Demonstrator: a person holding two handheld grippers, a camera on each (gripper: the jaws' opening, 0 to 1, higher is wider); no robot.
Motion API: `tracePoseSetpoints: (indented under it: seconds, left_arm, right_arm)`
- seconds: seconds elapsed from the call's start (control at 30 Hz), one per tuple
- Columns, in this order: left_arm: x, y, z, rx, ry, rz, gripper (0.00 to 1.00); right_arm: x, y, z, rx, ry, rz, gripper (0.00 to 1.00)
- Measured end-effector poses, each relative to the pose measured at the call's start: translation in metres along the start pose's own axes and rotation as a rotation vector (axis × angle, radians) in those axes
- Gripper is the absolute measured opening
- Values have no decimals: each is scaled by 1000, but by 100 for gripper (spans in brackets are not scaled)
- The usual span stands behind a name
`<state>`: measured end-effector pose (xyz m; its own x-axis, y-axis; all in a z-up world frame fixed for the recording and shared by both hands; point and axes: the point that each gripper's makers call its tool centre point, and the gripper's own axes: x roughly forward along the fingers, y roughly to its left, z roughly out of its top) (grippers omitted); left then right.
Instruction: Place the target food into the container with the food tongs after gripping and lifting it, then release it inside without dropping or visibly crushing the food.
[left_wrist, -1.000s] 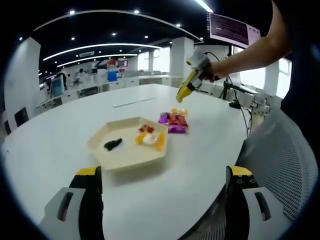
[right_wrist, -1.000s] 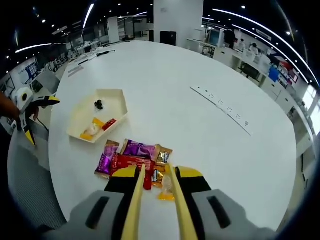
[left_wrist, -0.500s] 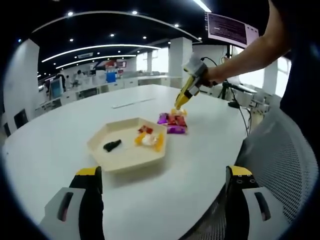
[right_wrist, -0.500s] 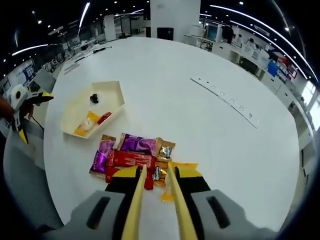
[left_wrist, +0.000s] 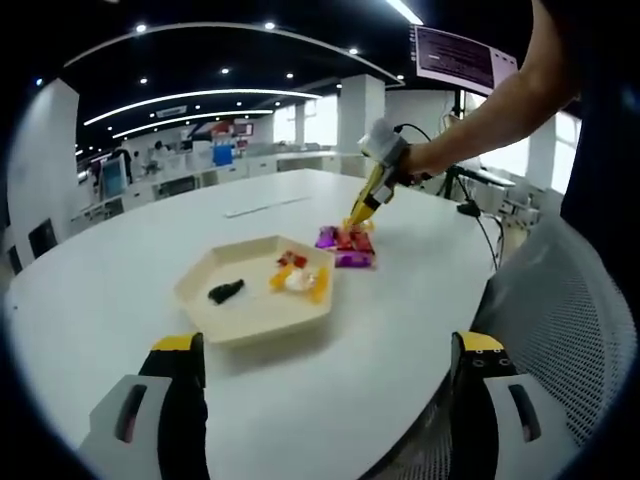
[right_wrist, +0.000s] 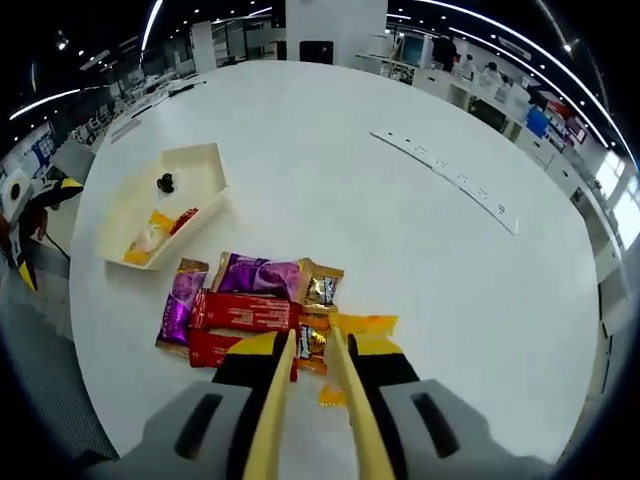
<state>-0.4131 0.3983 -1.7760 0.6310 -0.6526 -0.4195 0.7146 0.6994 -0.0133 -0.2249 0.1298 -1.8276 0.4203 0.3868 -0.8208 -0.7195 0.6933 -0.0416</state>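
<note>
A cream hexagonal tray (left_wrist: 250, 312) (right_wrist: 205, 165) sits on the white table, holding a black piece (left_wrist: 225, 291) and some orange, white and red pieces (left_wrist: 300, 276). Beside it lies a pile of snack packets (left_wrist: 346, 245): purple (right_wrist: 258, 275), red (right_wrist: 245, 312), gold-brown (right_wrist: 322, 290) and orange (right_wrist: 358, 324). My right gripper (right_wrist: 309, 338) (left_wrist: 362, 210) is shut on yellow food tongs (right_wrist: 272, 400). Their tips stand slightly apart just over a small packet at the near edge of the pile. My left gripper (left_wrist: 329, 342) (right_wrist: 42, 230) is open at the table's edge, away from the tray.
A long white strip (right_wrist: 445, 178) (left_wrist: 265, 205) lies farther across the table. A grey mesh chair (left_wrist: 565, 320) stands by the table edge on the right of the left gripper view. A person's arm (left_wrist: 490, 105) holds the right gripper. Office desks line the background.
The right gripper with the tongs has come down and closer to the packet pile. The left gripper has not moved.
</note>
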Motion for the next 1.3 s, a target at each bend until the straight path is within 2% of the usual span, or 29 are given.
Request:
tracePoseSetpoints:
  seconds: [0.23,0.33,0.37,0.63,1.2,1.3]
  left_arm:
    - [1,0,-1,-6,4,-4,98]
    - [1,0,0,-3,3,-5,98]
    - [1,0,-1,-4,4,-5,98]
    - [0,2,-1,-10,4,6,98]
    - [0,3,-1,-11,3,12,99]
    - [-1,3,3,-17,-21,11,99]
  right_arm:
    - [4,-3,-2,-1,14,-16,24]
    - [7,0,-8,7,38,-2,24]
    - [6,1,-6,2,24,0,24]
    - [6,1,-8,67,48,11,20]
    - [-4,0,-3,53,52,10,21]
    - [-8,1,1,52,45,12,21]
